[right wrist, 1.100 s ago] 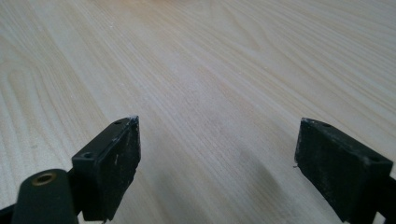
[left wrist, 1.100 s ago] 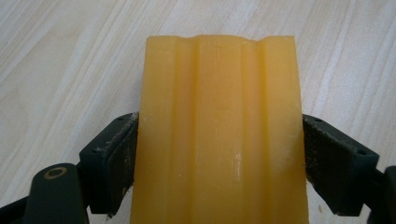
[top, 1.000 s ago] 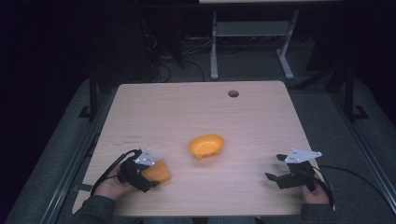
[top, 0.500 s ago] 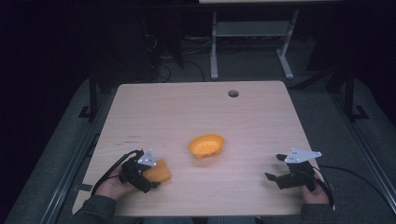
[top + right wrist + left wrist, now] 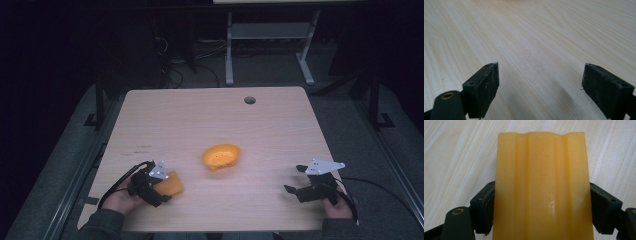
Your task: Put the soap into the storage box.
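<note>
The left hand-held gripper (image 5: 159,187) sits at the near left of the counter (image 5: 210,120), held from below by the person's left hand (image 5: 121,199). Its jaws are closed against the two sides of an orange block (image 5: 541,187), which fills the space between them; in the left gripper view the block is a flat, ridged slab with shallow grooves running along its length, and it sticks out well past the jaw tips over the pale wood. From above, the block (image 5: 170,184) lies low at the counter's surface; whether it rests on the wood or is just lifted I cannot tell. A black cable (image 5: 120,180) loops from this gripper toward the near left edge.

Farther in, near the middle of the counter and to the right of the block, stands an orange bowl (image 5: 220,155), apart from the block and from both grippers.

The right hand-held gripper (image 5: 295,190) is at the near right, held by the right hand (image 5: 336,206), well apart from the bowl. Its jaws stand wide open with nothing between them; the right gripper view shows bare wood grain in the gap (image 5: 540,82).

At the far side of the counter, a round hole (image 5: 249,100) is cut through the top.
</note>
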Available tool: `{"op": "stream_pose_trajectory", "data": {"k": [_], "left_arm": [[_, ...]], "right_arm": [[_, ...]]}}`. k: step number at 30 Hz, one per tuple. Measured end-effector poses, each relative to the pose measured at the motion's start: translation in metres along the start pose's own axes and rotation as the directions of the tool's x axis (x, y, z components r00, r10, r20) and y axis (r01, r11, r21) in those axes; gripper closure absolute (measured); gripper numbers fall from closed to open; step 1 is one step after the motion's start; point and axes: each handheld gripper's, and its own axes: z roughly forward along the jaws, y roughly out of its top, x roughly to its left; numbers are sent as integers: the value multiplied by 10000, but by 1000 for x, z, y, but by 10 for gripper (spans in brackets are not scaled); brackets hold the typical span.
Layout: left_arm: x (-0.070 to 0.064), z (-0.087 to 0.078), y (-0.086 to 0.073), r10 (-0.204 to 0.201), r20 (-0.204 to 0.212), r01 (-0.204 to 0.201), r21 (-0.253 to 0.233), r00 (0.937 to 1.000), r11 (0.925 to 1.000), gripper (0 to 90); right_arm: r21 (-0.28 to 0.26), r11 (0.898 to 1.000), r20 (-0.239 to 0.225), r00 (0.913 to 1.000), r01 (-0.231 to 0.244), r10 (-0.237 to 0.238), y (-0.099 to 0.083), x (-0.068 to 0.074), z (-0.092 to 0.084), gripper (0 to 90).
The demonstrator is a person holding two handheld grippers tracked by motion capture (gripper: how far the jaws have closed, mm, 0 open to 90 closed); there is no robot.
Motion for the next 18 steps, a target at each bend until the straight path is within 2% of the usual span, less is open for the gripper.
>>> {"op": "stream_pose_trajectory", "data": {"k": [9, 13, 18], "left_arm": [[0, -11, 7, 68, -179, -75, -434, 9998, 9990, 207], [2, -20, 13, 55, -81, -62, -834, 10000, 9965, 206], [7, -28, 21, 109, -39, -112, -934, 9999, 9956, 206]], "right_arm": [[-155, 9999, 75, 10000, -45, 46, 1, 1, -3, 137], [-276, 9996, 88, 9999, -66, 68, 1, 2, -4, 137], [-319, 9995, 49, 10000, -71, 73, 2, 3, -5, 137]]}}
